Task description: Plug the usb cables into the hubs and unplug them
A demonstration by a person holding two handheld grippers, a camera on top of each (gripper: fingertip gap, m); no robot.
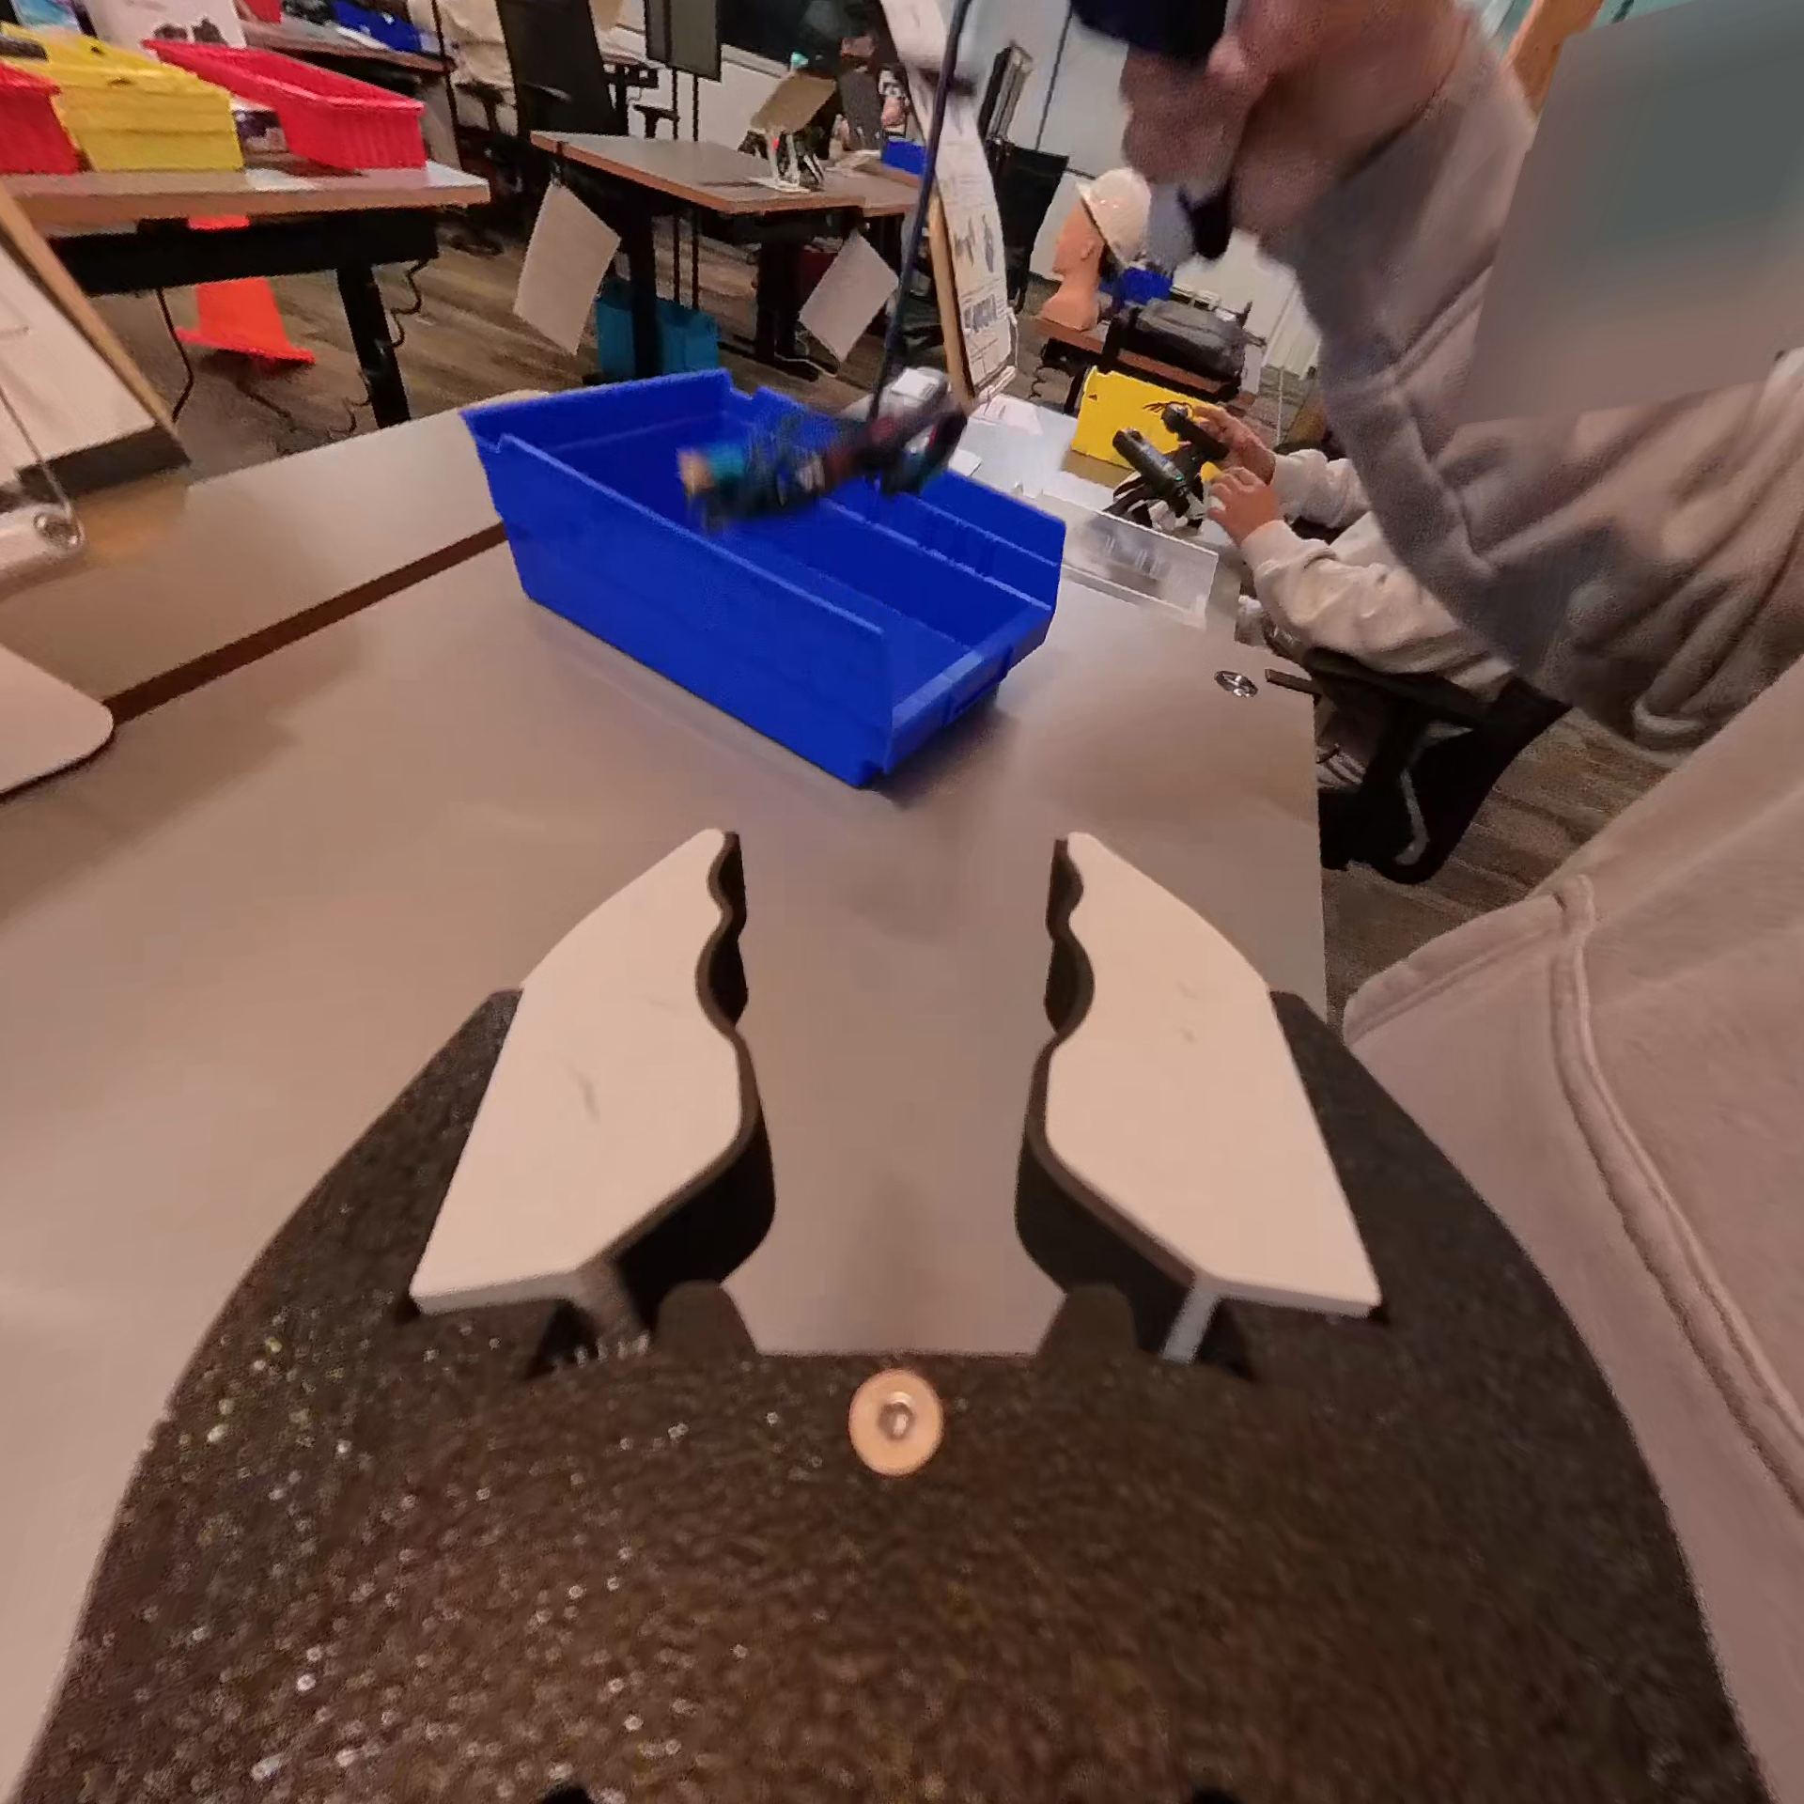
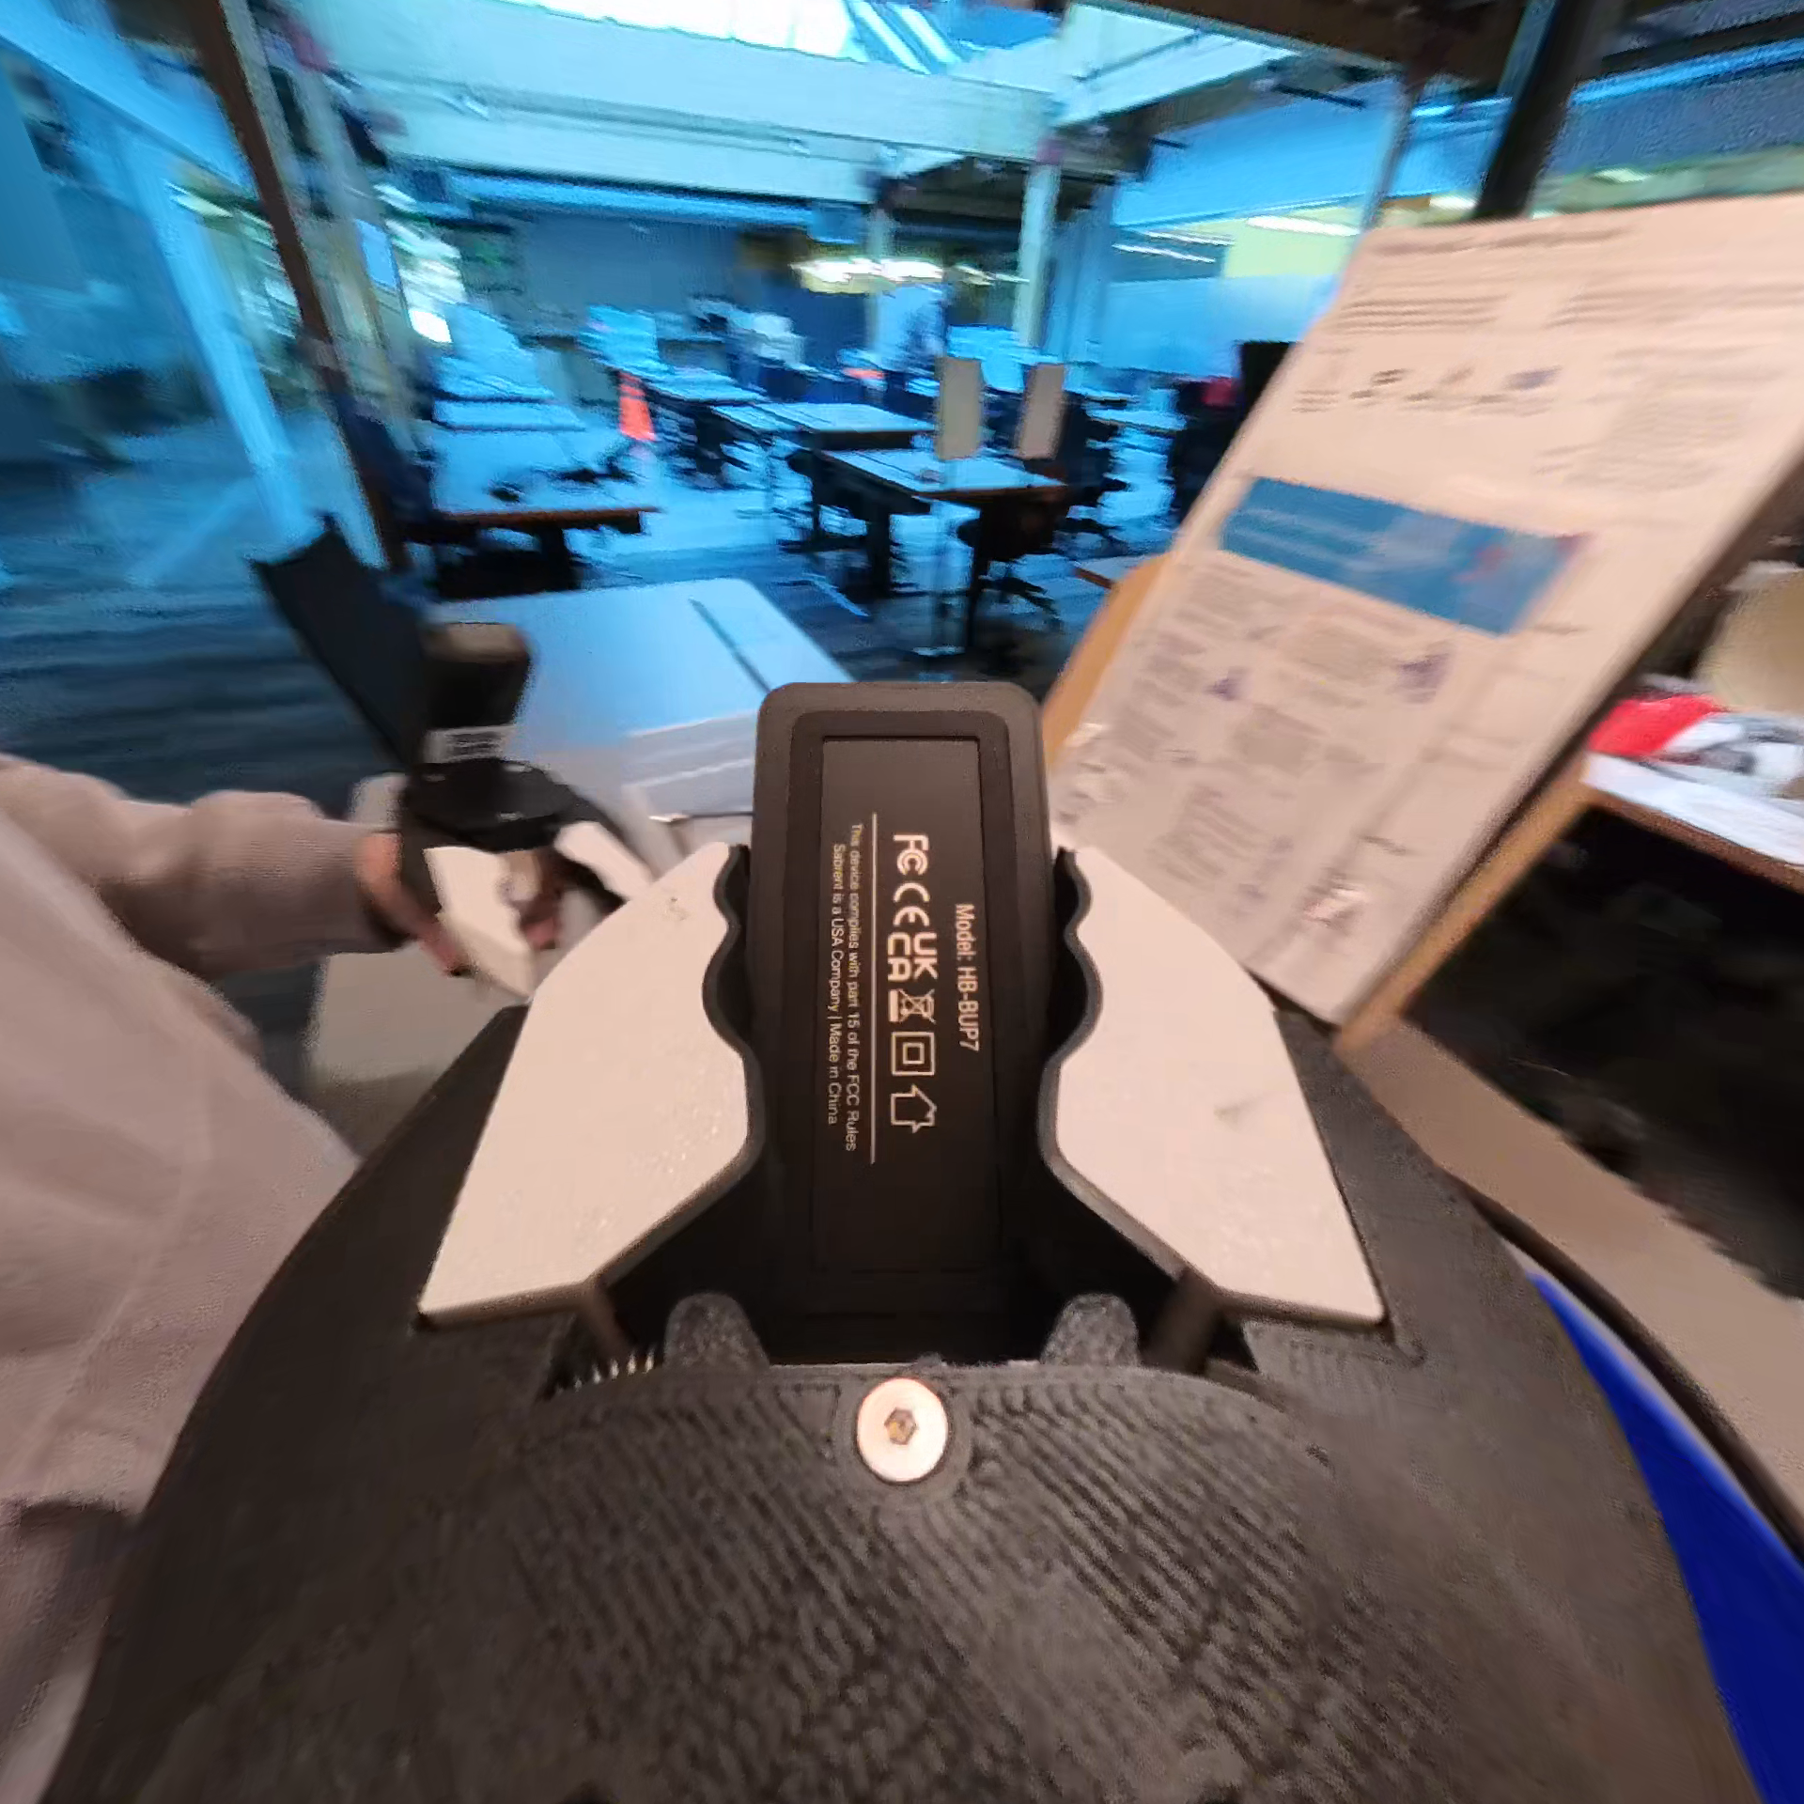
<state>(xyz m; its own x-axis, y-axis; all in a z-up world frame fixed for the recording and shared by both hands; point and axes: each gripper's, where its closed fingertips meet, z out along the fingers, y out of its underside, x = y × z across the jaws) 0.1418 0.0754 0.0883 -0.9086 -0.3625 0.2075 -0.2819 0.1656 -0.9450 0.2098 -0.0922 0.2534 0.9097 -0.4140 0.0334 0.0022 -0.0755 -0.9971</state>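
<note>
My left gripper [image 1: 893, 859] is open and empty, low over the grey table [image 1: 390, 879]. Ahead of it stands a blue bin [image 1: 781, 605]. A blurred dark bundle of cables and plugs [image 1: 820, 459] hangs over the bin on a dark cord [image 1: 913, 225] that runs up toward a raised hand [image 1: 1269, 117]. My right gripper [image 2: 898, 869] is shut on a black USB hub [image 2: 898, 1025], held high with its labelled underside facing the camera. The hub's ports are hidden. The left gripper also shows in the right wrist view [image 2: 488, 879], held in a hand.
Red [image 1: 293, 117] and yellow [image 1: 146, 127] bins sit on a far table, with an orange cone [image 1: 244, 317] below. A seated person's hands [image 1: 1240, 488] work at the right. A tilted poster board [image 2: 1415, 586] stands close on the right. The blue bin's edge [image 2: 1708, 1562] is at lower right.
</note>
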